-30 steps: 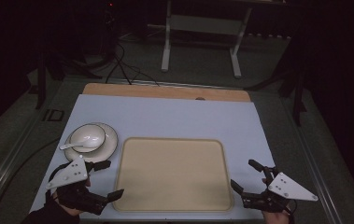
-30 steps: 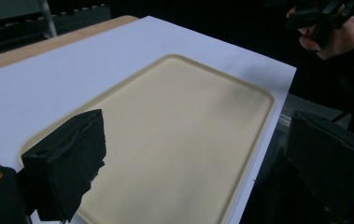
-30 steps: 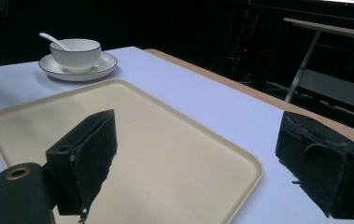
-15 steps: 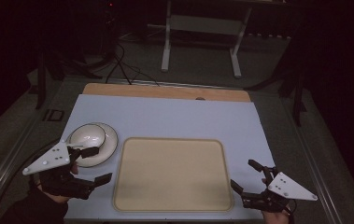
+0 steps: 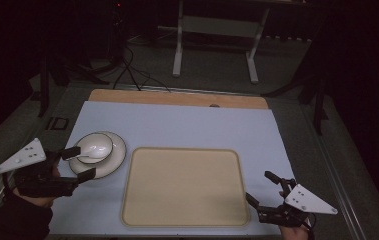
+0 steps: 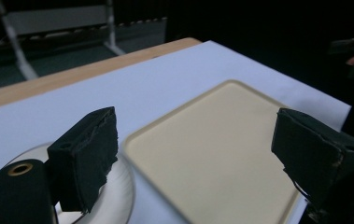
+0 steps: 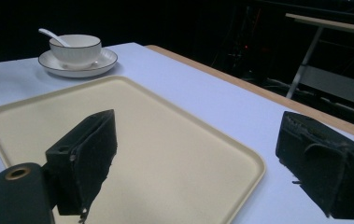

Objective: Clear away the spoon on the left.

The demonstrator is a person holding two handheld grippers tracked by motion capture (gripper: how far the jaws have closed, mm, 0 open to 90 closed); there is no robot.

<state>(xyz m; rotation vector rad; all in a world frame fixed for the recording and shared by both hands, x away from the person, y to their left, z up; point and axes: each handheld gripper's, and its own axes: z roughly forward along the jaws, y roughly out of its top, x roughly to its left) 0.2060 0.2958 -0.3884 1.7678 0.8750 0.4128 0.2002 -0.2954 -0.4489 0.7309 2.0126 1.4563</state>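
Observation:
A white bowl [image 5: 97,145] with a white spoon [image 5: 84,154] in it stands on a white plate [image 5: 111,161] at the left of the pale blue mat. To its right lies a cream tray [image 5: 184,187], bare. My left gripper [image 5: 79,164] hovers at the plate's left edge, open; its jaws have just been closing a little, with nothing between them. In the left gripper view the plate's rim [image 6: 121,191] lies under the left jaw and the tray [image 6: 221,149] lies ahead. My right gripper [image 5: 260,187] rests open by the tray's near right corner, facing the bowl [image 7: 75,49] across the tray [image 7: 118,140].
The pale blue mat [image 5: 187,125] covers the table, with a wooden strip [image 5: 177,97] showing along the far edge. Beyond it a metal stand [image 5: 217,30] and cables lie on the dark floor. The table's metal rail [image 5: 337,175] runs along the right side.
My left gripper has moved left and away from the front edge, rising, to the plate's left side. The right gripper has stayed put.

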